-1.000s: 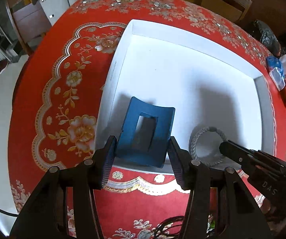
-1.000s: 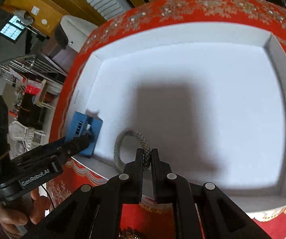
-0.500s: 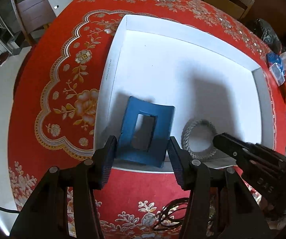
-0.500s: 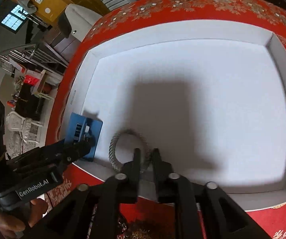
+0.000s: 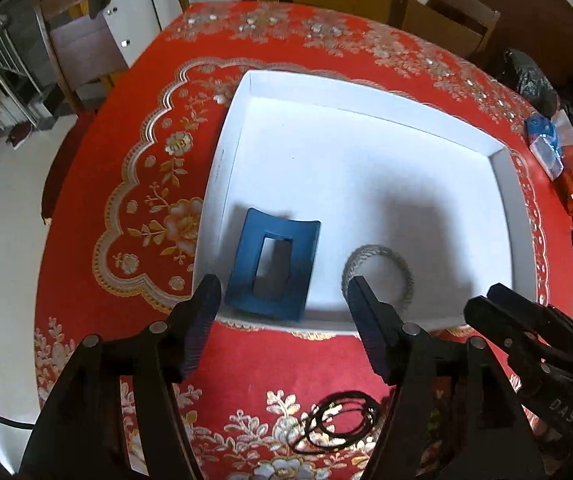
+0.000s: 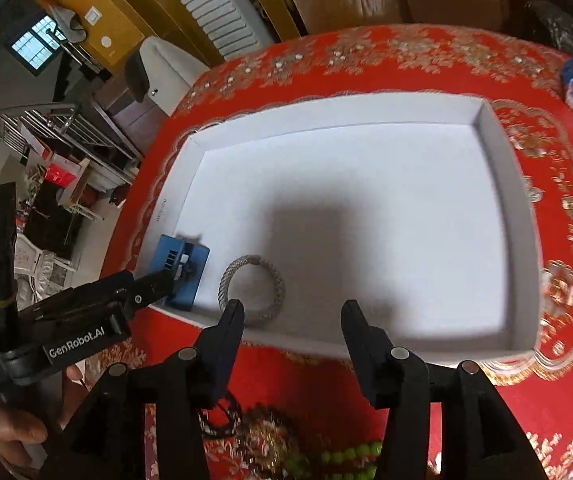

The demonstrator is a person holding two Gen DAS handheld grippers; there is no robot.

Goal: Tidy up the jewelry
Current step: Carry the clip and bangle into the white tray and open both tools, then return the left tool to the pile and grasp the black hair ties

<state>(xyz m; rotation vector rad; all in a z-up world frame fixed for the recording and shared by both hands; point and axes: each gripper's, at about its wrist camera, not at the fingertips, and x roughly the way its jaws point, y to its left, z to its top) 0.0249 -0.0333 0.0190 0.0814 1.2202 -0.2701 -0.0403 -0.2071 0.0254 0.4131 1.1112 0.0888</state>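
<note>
Blue hair clip (image 5: 272,266) lies in white tray (image 5: 366,96), just ahead of left gripper (image 5: 282,300), jaws just opened wide, empty. Braided bracelet (image 6: 252,290) lies ahead of right gripper (image 6: 292,316), jaws just opened, empty.

Matt white cardboard tray (image 5: 504,184), glossy embroidered cloth (image 5: 118,184), braided bracelet (image 6: 252,290)
</note>
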